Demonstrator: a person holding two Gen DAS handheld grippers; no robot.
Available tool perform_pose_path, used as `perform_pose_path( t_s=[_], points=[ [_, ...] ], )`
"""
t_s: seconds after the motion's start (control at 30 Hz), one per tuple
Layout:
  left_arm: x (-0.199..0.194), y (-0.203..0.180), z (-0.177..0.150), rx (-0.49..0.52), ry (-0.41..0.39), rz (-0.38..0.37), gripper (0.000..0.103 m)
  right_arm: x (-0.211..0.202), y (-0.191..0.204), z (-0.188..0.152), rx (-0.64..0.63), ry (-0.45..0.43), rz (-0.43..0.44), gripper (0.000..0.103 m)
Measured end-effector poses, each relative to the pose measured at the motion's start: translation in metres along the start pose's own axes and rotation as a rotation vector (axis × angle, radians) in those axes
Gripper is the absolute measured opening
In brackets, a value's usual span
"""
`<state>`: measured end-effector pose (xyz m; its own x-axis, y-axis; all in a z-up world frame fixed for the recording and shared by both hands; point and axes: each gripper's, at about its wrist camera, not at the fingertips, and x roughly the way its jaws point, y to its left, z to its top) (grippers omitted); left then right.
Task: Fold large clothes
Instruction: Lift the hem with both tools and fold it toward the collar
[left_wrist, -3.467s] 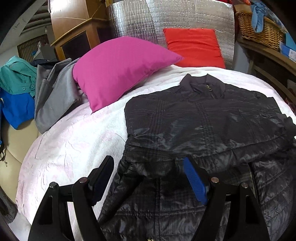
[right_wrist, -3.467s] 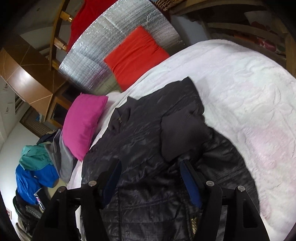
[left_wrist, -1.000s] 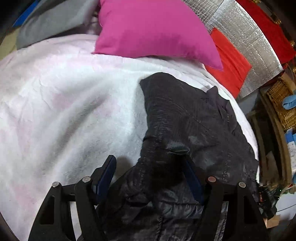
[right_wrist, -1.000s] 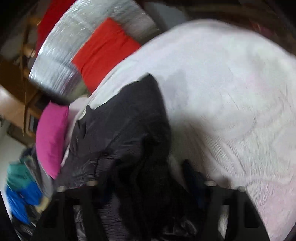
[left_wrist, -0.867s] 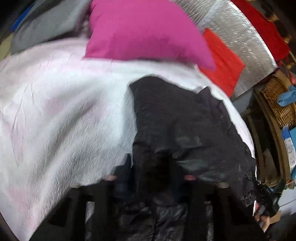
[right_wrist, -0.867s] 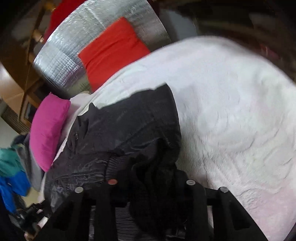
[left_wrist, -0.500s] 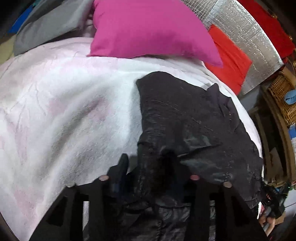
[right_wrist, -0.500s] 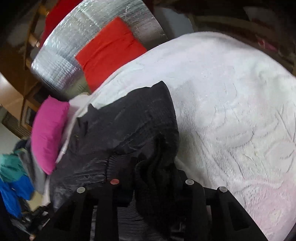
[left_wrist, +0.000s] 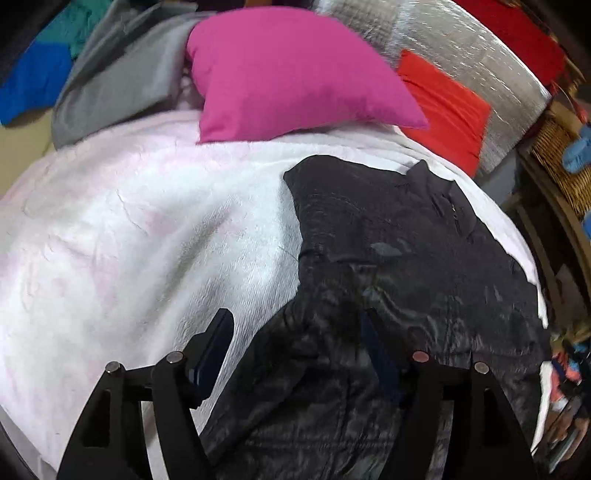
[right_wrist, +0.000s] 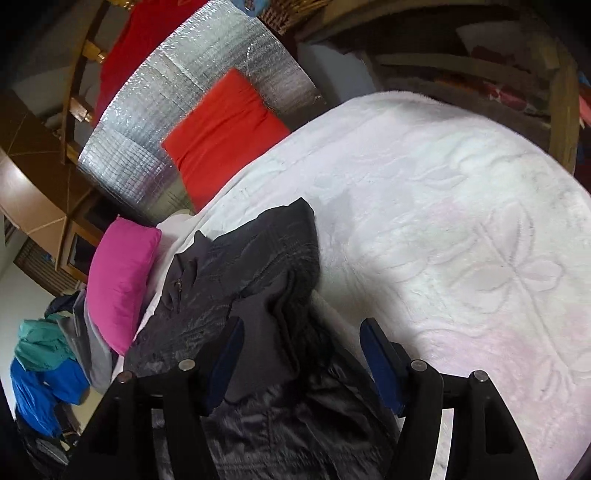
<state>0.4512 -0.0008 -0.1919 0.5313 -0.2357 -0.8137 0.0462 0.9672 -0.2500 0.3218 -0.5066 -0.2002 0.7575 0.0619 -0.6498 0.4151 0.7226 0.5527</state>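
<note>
your left gripper (left_wrist: 295, 354) has its jaws wide apart and holds nothing. the black jacket (left_wrist: 399, 280) lies right under it, with a soft fold of the cloth sitting between the two fingers. the left finger (left_wrist: 212, 352) is over the white blanket (left_wrist: 129, 236), just beside the jacket's edge, and the right finger (left_wrist: 380, 362) is over the dark cloth.

your right gripper (right_wrist: 301, 356) is wide apart too, and it grips nothing. a bunched part of the black jacket (right_wrist: 255, 266) lies between its blue pads (right_wrist: 380, 363). you cannot tell if the pads touch the cloth. the jacket runs from the gripper up toward the pillows, and its collar with a little zip points that way. to the right of the gripper the white blanket (right_wrist: 461, 240) has a flower shape pressed into it.

the jacket lies flat on the bed, a bit crumpled. a pink pillow (left_wrist: 291, 70) sits at the far end, near the jacket but not touching it. a red pillow (left_wrist: 447, 107) leans on a shiny silver sheet (left_wrist: 461, 48) behind it. a gray garment (left_wrist: 118, 77) and blue and green clothes (left_wrist: 40, 62) are piled off to the left. a woven basket (left_wrist: 561, 155) stands on a wooden shelf at the right.
</note>
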Motion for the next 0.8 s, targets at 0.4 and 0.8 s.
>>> perform_pose_path(
  t_s=[0.4, 0.8],
  points=[
    [-0.043, 0.006, -0.048, 0.087, -0.027, 0.028, 0.074, -0.053, -0.025, -0.036, -0.014, 0.025, 0.006, 0.069],
    [-0.081, 0.06, -0.11, 0.001, -0.001, 0.059, 0.074, -0.106, -0.088, -0.101, 0.046, 0.11, 0.045, 0.069]
  ],
)
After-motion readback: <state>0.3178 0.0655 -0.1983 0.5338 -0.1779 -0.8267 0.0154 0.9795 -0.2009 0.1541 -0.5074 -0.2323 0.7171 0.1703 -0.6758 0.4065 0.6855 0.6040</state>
